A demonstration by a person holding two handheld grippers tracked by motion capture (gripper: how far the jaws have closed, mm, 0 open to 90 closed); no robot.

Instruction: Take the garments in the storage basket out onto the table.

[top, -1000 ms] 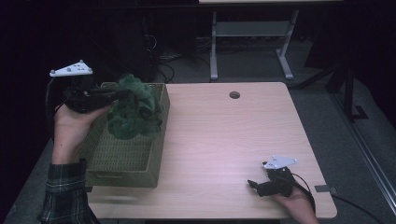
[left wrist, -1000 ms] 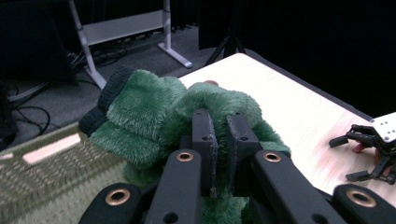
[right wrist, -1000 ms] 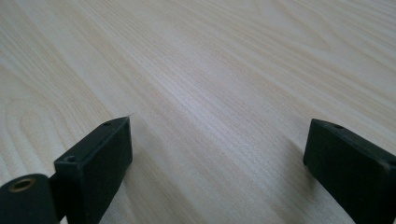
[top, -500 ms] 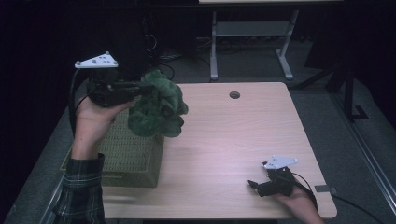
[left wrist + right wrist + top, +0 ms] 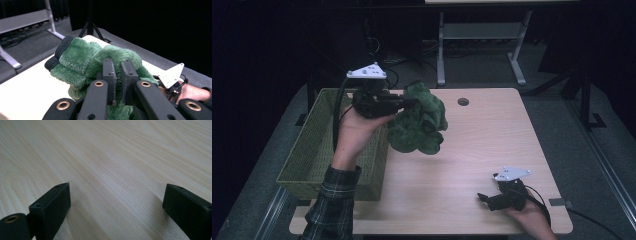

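High view: left gripper [image 5: 404, 104] is up in the air over the table's left part, jaws pinched tight on a green fuzzy cloth [image 5: 419, 120]. The cloth hangs bunched below and right of the gripper, clear of the tabletop, just right of the basket [image 5: 319, 145]. The basket is green woven, w/ its near corner over the table's [image 5: 492, 130] left edge; the forearm in a plaid sleeve [image 5: 334, 205] crosses over it. The right gripper [image 5: 484, 198] sits low near the table's front right corner, well apart from the cloth, w/ bare wood between them. A round hole [image 5: 463, 101] is near the far edge, to the right of the cloth. A grey metal stand [image 5: 479, 35] is on the floor behind the table; the rest of the bkgd is dark.

Left gripper view: the two black jaws stand almost together w/ a fold of the cloth [image 5: 100, 60] squeezed between them. A dark knit cuff [image 5: 58, 52] shows at the cloth's far left end. The cloth blocks most of the table [image 5: 27, 82] ahead. At far right, behind it, the other hand [image 5: 197, 92] w/ its grey plate.

Right gripper view: right gripper [image 5: 116, 195] has jaws wide apart, nothing between them, just pale wood tabletop [image 5: 112, 157] close beneath.
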